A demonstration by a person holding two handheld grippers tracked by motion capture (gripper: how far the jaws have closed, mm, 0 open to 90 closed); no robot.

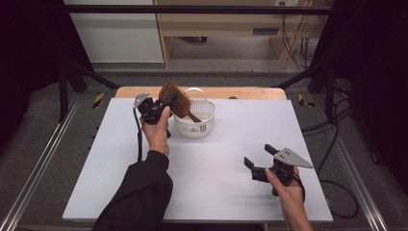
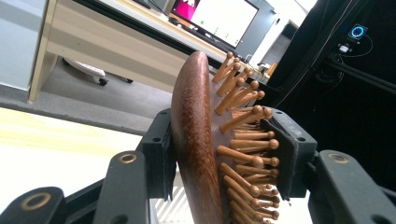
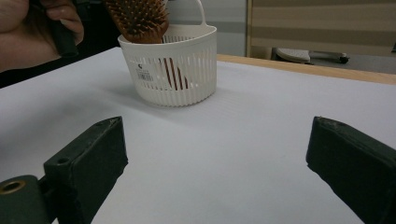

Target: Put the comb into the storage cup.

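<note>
Hairbrush (image 1: pixel 174 98) clamped in left gripper (image 1: pixel 161 105), handle inside white basket (image 1: pixel 204 126).

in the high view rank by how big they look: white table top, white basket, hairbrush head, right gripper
1. white table top
2. white basket
3. right gripper and hairbrush head: too alike to rank, and the gripper sits nearer the camera.

My hairbrush (image 2: pixel 196 140) is glossy dark wood with wooden pins; the basket (image 3: pixel 182 74) is matt white slotted plastic; the table (image 1: pixel 216 163) is smooth, matt white.
</note>
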